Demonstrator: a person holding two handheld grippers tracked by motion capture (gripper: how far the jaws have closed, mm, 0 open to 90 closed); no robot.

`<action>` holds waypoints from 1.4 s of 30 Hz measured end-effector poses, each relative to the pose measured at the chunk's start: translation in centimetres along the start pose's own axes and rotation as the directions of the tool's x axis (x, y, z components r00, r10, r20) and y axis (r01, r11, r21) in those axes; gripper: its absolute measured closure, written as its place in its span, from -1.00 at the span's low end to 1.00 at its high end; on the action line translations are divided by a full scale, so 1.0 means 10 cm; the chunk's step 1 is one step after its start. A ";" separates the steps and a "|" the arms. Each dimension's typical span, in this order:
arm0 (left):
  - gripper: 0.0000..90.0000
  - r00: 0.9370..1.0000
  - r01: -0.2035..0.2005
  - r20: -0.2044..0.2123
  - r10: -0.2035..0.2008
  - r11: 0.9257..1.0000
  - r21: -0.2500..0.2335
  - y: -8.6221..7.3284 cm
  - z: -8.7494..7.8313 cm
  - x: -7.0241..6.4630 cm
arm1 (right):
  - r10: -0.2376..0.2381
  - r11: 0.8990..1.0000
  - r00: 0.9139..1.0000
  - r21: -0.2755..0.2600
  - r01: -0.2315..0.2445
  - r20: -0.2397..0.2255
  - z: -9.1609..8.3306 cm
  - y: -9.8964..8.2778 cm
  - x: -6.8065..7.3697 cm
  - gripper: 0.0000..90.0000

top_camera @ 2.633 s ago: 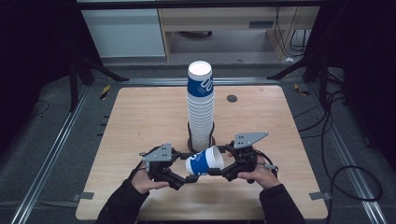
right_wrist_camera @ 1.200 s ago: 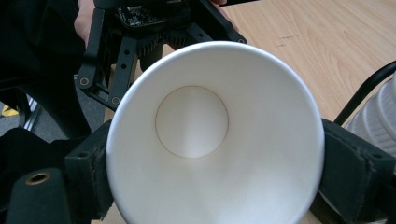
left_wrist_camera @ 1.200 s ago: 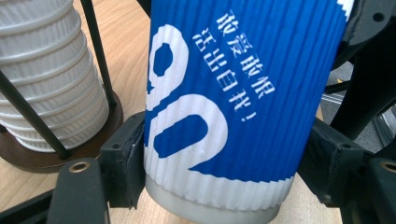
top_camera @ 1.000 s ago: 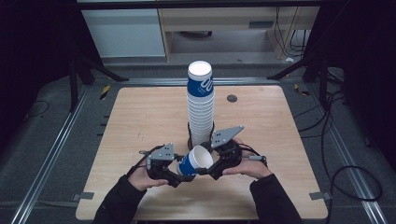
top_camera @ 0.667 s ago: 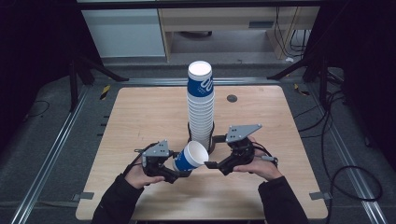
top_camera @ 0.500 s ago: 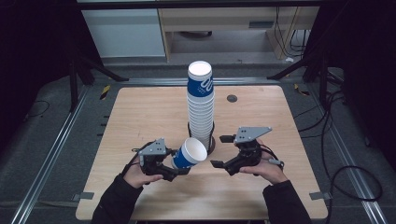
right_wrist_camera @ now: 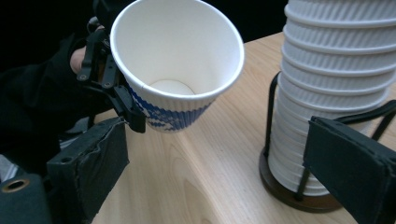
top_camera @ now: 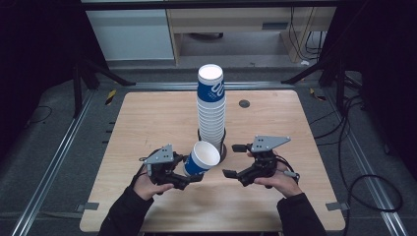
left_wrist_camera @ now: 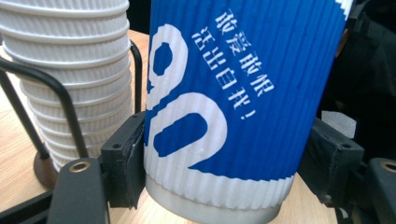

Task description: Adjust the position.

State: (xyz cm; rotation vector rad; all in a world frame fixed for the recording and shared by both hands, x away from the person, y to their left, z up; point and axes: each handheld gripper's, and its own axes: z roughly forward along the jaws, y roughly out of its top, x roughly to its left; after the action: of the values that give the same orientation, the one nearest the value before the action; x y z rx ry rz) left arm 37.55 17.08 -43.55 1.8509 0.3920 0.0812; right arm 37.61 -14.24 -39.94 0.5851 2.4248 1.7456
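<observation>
- Paper cup (top_camera: 202, 158): blue and white, tilted with its mouth up and toward the right gripper, just in front of the cup stack (top_camera: 212, 110), off the table (top_camera: 147, 118).
- Left gripper (top_camera: 189, 178): jaws clamped on the cup's lower wall, near the base.
- Right gripper (top_camera: 235, 161): jaws have just been opening, wide apart, nothing between them, near the cup's mouth.
- Stack sits in a black wire holder (right_wrist_camera: 299, 186).

Blue-and-white ribbed paper cup (left_wrist_camera: 224, 107), white printed characters, clamped near its base between the two black pads of the left claw (left_wrist_camera: 219, 186). Behind, at left: stack of white ribbed cups (left_wrist_camera: 70, 70) in a black wire holder (left_wrist_camera: 32, 88) on the wooden table (left_wrist_camera: 14, 168).
</observation>
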 end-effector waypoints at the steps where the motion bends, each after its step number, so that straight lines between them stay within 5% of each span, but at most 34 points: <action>1: -0.43 1.000 -0.002 -0.001 0.002 1.000 -0.006 0.00 0.00 -0.01 | 0.002 1.000 1.000 0.002 -0.002 -0.006 0.02 0.00 0.00 -0.86; 20: -0.43 1.000 -0.019 0.009 0.019 1.000 -0.024 0.00 0.17 -0.10 | 0.029 0.999 0.995 -0.037 -0.033 -0.096 0.25 0.01 0.07 -0.85; 42: -0.43 1.000 -0.027 0.012 0.027 0.999 -0.021 -0.02 0.28 -0.16 | 0.056 0.996 0.990 -0.064 -0.064 -0.128 0.39 -0.01 0.08 -0.60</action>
State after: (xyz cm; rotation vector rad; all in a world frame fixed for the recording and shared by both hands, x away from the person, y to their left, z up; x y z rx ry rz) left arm 36.69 14.09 -44.37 1.8352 0.3562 0.0918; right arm 37.97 -10.50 -41.27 0.5624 2.4415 1.9364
